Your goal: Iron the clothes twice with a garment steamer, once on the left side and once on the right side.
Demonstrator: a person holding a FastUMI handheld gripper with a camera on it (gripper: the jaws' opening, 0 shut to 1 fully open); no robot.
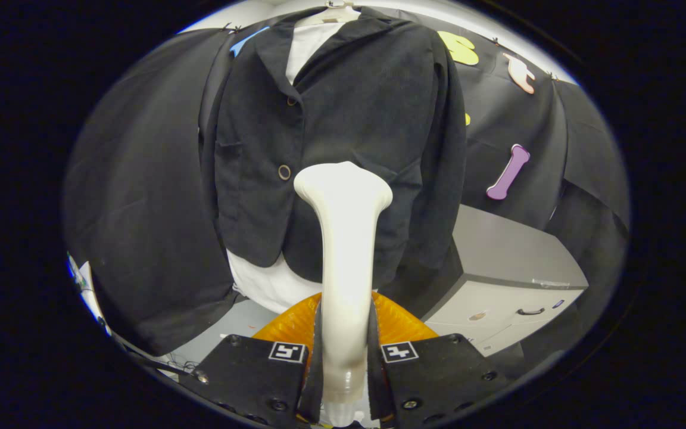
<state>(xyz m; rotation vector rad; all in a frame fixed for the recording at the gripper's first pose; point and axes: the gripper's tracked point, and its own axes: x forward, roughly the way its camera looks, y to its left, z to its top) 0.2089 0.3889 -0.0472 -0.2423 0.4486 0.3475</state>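
The claw (pixel 346 357) is pinching the slim handle of a cream-white plastic garment steamer (pixel 345 250), with both fingers pressing against its sides near the base. The steamer is standing upright between the fingers, and its flared head is pointing toward the far side, sitting over the lower front of a black buttoned jacket (pixel 343 131). The jacket is hanging from a pale hanger (pixel 336 13) over a white shirt (pixel 306 44), whose hem is showing below the jacket. The steamer head is lying just right of the lower brown button (pixel 284 172); contact with the fabric cannot be judged. An orange ribbed object (pixel 399 322) is showing just behind the fingers. A grey cabinet with a drawer handle (pixel 498 268) is standing to the right, near the jacket's sleeve.
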